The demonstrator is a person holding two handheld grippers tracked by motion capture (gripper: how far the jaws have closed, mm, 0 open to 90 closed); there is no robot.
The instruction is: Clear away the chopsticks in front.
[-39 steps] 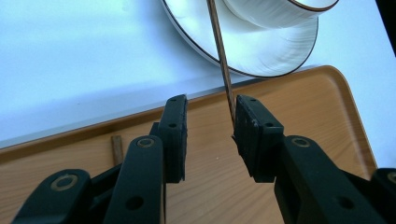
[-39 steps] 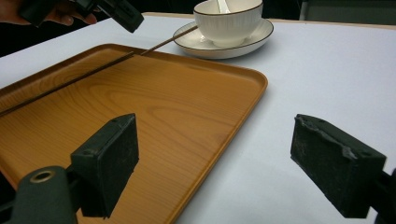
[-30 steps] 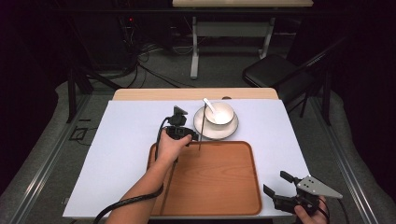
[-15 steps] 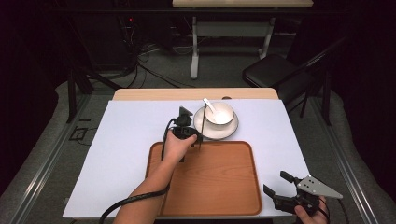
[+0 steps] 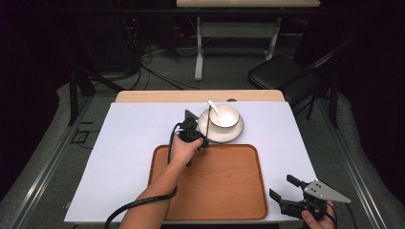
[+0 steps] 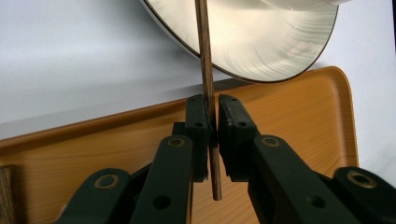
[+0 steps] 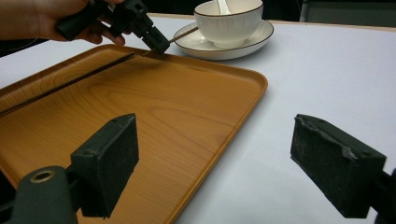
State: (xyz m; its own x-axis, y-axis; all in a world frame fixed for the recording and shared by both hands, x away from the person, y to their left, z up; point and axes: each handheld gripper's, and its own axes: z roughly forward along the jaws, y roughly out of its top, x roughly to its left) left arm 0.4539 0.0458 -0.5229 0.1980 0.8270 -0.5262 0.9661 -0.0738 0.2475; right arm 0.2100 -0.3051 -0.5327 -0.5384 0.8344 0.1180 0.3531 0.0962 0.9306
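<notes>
The white table covering [image 5: 129,157] is bare at the left. The person's left forearm enters from 6 o'clock of the high view and rises toward the table centre. The left gripper [image 5: 206,141] sits at the far left corner of the wooden tray [image 5: 229,191], just at the tray's far rim. In the left gripper view its jaws have just been closing and now stand nearly together, the pads pressing from both sides on a thin dark wooden stick [image 6: 208,84]. The stick passes upright between the pads; its lower end shows below them over the tray floor, and its upper part runs toward 12 o'clock across the rim of the saucer [image 6: 261,46]. Whether the stick touches the saucer cannot be told.

At 1 o'clock from the left gripper stands the saucer [image 5: 239,131], just beyond the tray, bearing a white bowl [image 5: 225,117] with a white spoon [image 5: 214,107] in it.

In the right gripper view a long dark strip [image 7: 65,86] lies along the tray's left side.

At 4 o'clock of the tray, off its near right corner, the right gripper [image 5: 286,191] is in the person's right hand [image 5: 321,217]. Its jaws stand wide apart with nothing between them.
</notes>
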